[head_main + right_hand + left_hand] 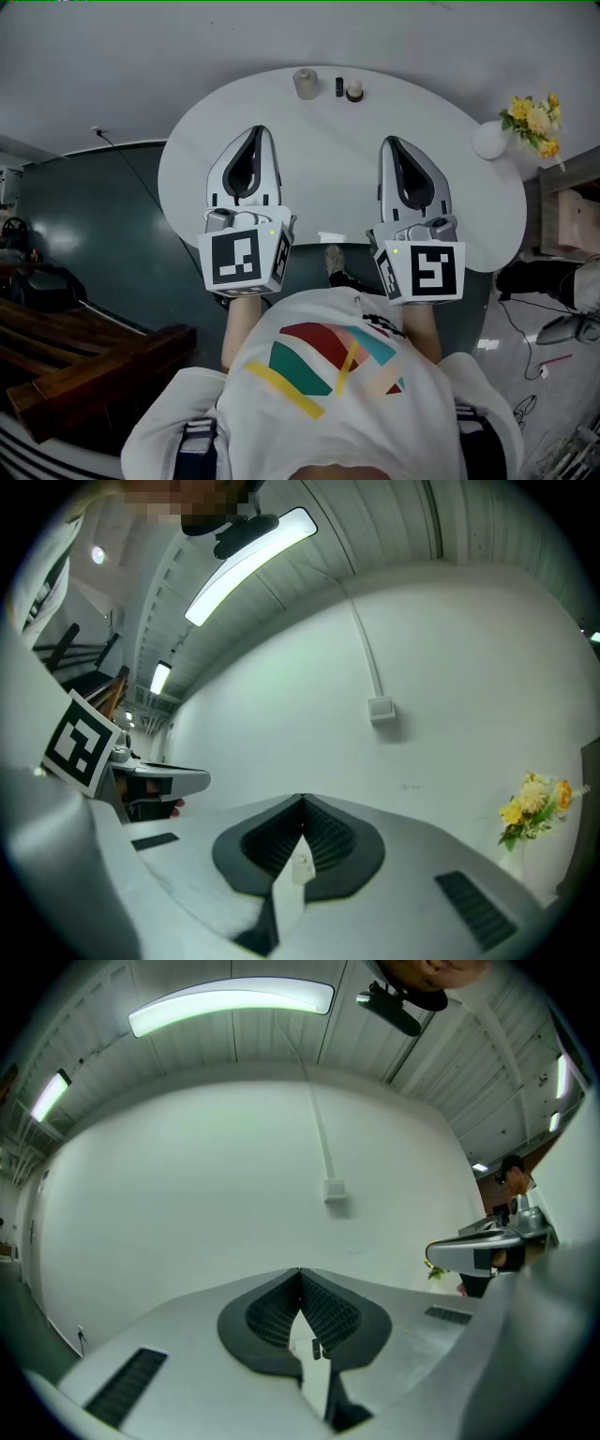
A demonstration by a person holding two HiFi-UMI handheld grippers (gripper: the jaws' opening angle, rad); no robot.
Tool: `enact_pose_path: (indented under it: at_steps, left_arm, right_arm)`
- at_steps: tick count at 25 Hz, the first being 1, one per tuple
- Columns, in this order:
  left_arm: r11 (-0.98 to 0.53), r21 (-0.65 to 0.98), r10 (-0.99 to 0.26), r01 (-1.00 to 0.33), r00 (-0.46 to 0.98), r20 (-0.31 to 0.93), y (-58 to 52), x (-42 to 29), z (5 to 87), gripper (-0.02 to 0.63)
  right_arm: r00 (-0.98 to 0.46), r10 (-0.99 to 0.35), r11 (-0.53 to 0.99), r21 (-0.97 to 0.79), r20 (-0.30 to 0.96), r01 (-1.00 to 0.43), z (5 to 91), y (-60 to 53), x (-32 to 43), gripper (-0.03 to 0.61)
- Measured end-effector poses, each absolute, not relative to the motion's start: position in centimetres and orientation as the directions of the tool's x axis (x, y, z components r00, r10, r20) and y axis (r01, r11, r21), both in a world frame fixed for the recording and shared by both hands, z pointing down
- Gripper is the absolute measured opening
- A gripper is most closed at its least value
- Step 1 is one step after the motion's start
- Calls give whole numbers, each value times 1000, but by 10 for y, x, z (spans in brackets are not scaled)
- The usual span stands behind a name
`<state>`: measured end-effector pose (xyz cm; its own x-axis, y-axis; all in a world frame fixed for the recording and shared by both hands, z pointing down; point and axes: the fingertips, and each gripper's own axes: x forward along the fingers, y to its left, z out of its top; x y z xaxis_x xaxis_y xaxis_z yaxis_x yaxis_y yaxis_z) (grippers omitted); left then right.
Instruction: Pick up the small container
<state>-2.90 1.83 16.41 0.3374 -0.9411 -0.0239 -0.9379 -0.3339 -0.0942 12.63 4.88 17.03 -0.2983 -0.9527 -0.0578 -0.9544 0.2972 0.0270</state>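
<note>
Three small things stand in a row at the far edge of the white oval table (319, 178): a beige cup-like container (306, 83), a little black item (339, 86) and a small dark container with a pale top (354, 90). My left gripper (257, 129) and right gripper (389, 142) hover side by side over the near half of the table, well short of the row. Both are shut with nothing between their jaws. In the left gripper view the left gripper (300, 1272) has its tips together. The right gripper view shows the right gripper (302, 800) the same way, with a pale container (302, 866) below the tips.
A white vase (488, 141) with yellow flowers (532, 120) stands at the table's right edge. Dark wooden benches (84, 370) lie on the floor at the left. A small white slip (331, 236) rests at the table's near edge. Cables run over the floor at the right.
</note>
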Motion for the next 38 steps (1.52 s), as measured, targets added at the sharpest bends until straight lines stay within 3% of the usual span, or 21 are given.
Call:
enact_pose_path:
  at_steps: [19,29,38]
  left_arm:
    - [-281,-105,-958,-954,285,-28,-52,-13,166,17]
    - [-275,-174,-954,-946,291,-77,-44,-12,148,18]
    - [-324,-115,-937,-939,335,-94,-45,-20,142,18]
  right_arm:
    - [-392,-918,392,3,-55,-920,176,-27,128,11]
    - [-376,-925,376,3,-61,-926,160,-23,120,11]
    - [-342,-940,342,-10,-13,-940,170,-26,110,11]
